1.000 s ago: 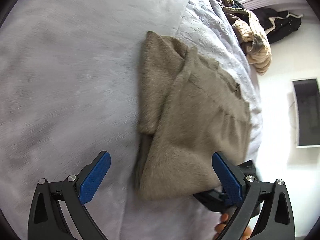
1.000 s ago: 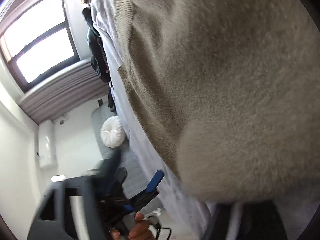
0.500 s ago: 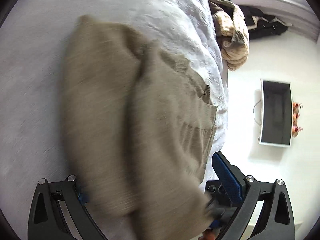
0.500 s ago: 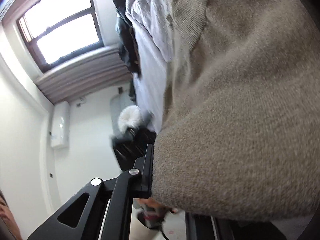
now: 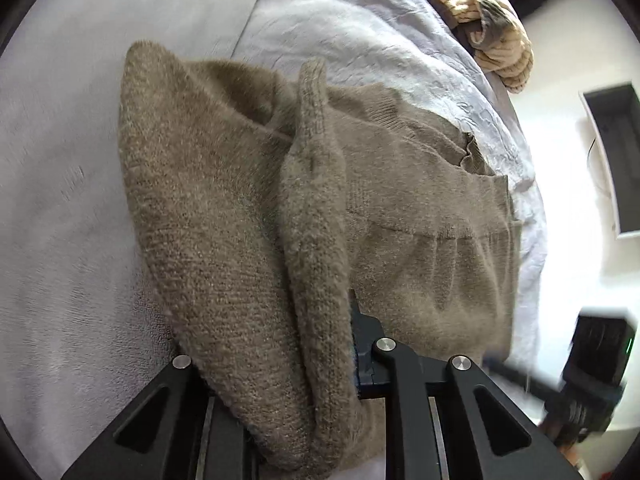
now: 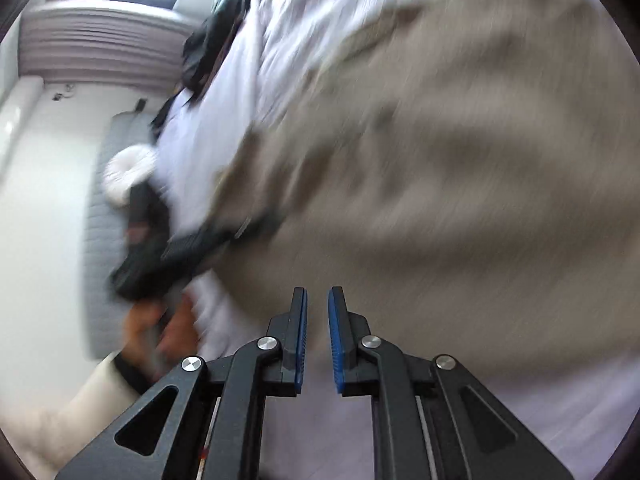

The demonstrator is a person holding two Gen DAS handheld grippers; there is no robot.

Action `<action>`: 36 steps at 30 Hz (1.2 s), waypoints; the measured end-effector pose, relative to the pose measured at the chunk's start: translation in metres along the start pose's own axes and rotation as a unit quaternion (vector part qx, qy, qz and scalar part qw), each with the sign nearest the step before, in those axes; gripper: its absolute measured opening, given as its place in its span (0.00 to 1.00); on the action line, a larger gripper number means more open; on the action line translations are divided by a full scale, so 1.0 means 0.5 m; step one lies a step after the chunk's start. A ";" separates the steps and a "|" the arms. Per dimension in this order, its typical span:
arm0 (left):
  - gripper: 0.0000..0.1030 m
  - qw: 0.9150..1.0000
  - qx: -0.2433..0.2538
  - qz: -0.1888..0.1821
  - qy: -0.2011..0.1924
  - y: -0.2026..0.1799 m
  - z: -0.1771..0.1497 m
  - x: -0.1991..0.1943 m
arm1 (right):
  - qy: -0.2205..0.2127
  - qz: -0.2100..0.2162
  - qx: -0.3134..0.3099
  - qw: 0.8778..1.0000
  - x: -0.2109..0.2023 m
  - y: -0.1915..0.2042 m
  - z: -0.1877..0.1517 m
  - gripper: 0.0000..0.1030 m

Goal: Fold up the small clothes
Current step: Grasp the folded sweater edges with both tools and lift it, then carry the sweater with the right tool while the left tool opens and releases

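A taupe knit sweater (image 5: 248,200) lies on the bed (image 5: 72,200), which is covered with a pale lilac blanket, and the sweater serves here as the landmark for everything else. It is bunched into thick folds, with one ribbed cuff or edge standing up along its middle.

The left claw (image 5: 320,360) has just been closing, and its jaws now pinch the near fold of the sweater: the knit fills the space between the black arms and hides most of the blue pads, of which only a sliver shows at the right side of the fold. The cloth drapes over the left arm of the claw.

The right claw (image 6: 318,340) hovers just off the near edge of the sweater (image 6: 460,160), which is strongly blurred in that view. Its blue pads stand nearly together with a narrow slit between them, and nothing is caught in the slit.

In the right wrist view, at the left edge of the sweater, the left claw (image 6: 192,248) appears as a dark blur against the cloth, with the person's hand (image 6: 156,332) and a cream sleeve (image 6: 60,412) below it.

Beyond the far side of the sweater, a heap of other clothes (image 5: 492,28) sits at the bed's edge, cream cable knit among darker pieces. To the right of the sweater, past the bed, a dark wall screen (image 5: 616,152) hangs on a white wall.
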State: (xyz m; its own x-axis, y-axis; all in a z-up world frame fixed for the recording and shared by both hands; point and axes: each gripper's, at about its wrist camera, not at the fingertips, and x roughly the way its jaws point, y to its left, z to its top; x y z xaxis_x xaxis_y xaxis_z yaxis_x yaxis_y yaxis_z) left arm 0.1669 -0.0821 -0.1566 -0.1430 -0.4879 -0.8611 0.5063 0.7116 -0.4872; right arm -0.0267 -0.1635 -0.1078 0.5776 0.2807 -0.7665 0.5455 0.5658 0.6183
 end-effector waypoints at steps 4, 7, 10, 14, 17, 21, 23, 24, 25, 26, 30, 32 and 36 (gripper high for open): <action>0.20 0.999 0.021 0.026 -0.024 -0.038 -0.004 -0.023 | 0.023 -0.062 -0.016 0.998 0.071 -0.035 0.060 0.09; 0.19 0.998 0.037 0.035 -0.042 -0.090 -0.002 -0.042 | 0.040 -0.100 -0.068 0.992 0.116 -0.030 0.064 0.05; 0.19 0.995 0.066 0.048 -0.062 -0.156 -0.002 -0.065 | 0.043 -0.088 -0.074 0.992 0.100 -0.017 0.067 0.05; 0.19 0.991 0.102 0.044 -0.077 -0.257 0.007 -0.083 | 0.034 0.003 -0.006 0.999 0.029 -0.070 0.072 0.06; 0.19 0.986 0.144 0.043 -0.074 -0.363 0.013 -0.069 | 0.008 0.032 0.036 0.999 -0.048 -0.136 0.076 0.06; 0.19 0.974 0.209 0.059 -0.061 -0.511 0.008 0.003 | -0.026 0.056 0.074 0.995 -0.137 -0.224 0.089 0.06; 0.19 0.970 0.229 0.065 -0.038 -0.572 0.003 0.066 | -0.033 0.072 0.096 0.992 -0.161 -0.266 0.077 0.12; 0.19 0.968 0.236 0.073 -0.028 -0.590 -0.003 0.096 | -0.036 0.083 0.110 0.990 -0.164 -0.291 0.074 0.12; 0.19 0.966 0.242 0.089 -0.020 -0.608 -0.008 0.127 | -0.037 0.098 0.124 0.987 -0.164 -0.322 0.072 0.12; 0.20 0.962 0.249 0.112 -0.008 -0.624 -0.016 0.164 | -0.035 0.106 0.138 0.984 -0.171 -0.352 0.068 0.12; 0.26 0.954 0.263 0.141 0.008 -0.642 -0.044 0.222 | -0.033 0.150 0.183 0.971 -0.146 -0.405 0.053 0.12; 0.27 0.955 0.266 0.134 0.001 -0.645 -0.051 0.209 | -0.035 0.158 0.186 0.969 -0.140 -0.406 0.049 0.12; 0.48 0.956 0.272 0.107 -0.011 -0.658 -0.054 0.167 | -0.036 0.172 0.197 0.964 -0.131 -0.423 0.033 0.12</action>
State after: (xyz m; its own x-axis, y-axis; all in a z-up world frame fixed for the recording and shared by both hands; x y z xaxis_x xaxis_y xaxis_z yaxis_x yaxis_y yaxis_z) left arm -0.0345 -0.3434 -0.0723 0.0287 -0.3746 -0.9267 0.8900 0.4316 -0.1469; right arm -0.1700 -0.3146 -0.1855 0.7981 0.3372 -0.4994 0.4951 0.1056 0.8624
